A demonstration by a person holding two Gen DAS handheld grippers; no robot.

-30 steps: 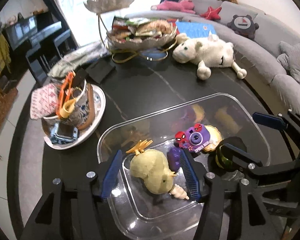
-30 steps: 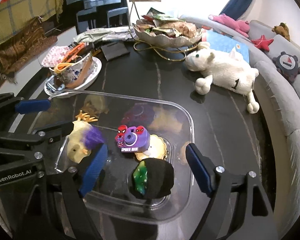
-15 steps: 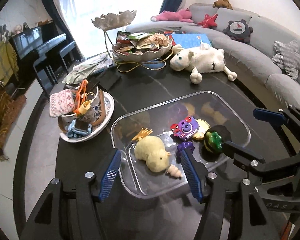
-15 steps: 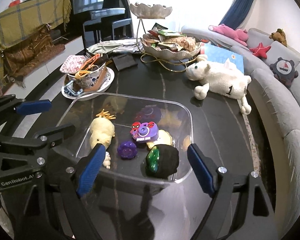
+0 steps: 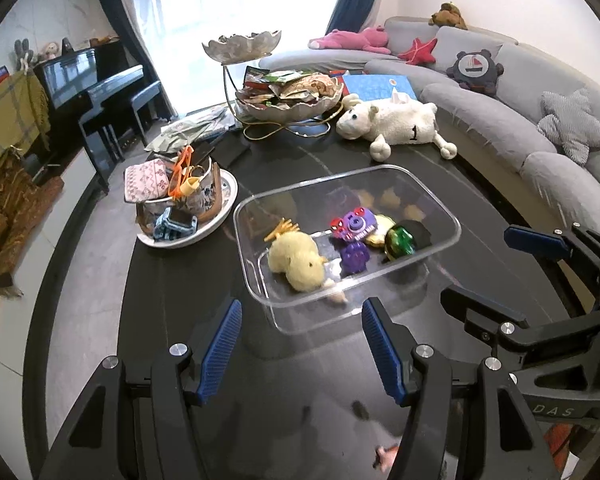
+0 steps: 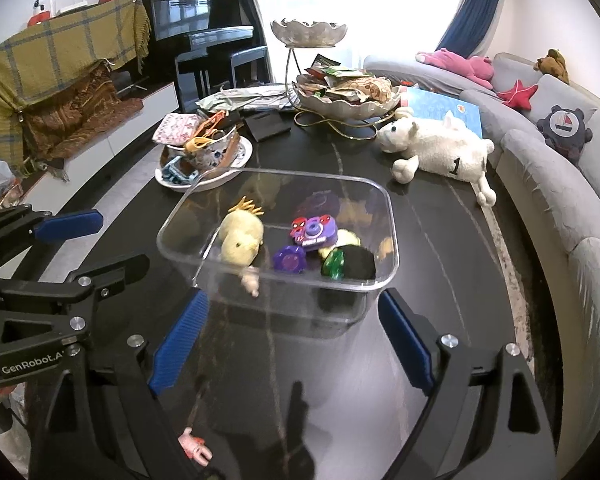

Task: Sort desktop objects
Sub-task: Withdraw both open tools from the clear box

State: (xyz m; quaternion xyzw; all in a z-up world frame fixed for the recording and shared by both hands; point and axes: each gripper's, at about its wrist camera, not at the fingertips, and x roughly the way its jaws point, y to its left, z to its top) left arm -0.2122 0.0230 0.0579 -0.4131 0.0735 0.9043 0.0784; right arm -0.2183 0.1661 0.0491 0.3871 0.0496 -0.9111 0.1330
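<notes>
With toys gathered mid-frame in the clear bin, the left gripper is being held apart and empty, the right gripper is being opened on nothing; a further item is probably being sought on the counter.

The plush chick was pale yellow, the flower toy purple, the table black with pale veining.

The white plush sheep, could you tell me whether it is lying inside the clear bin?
No, the sheep lies on the dark table beyond the bin, apart from it.
</notes>
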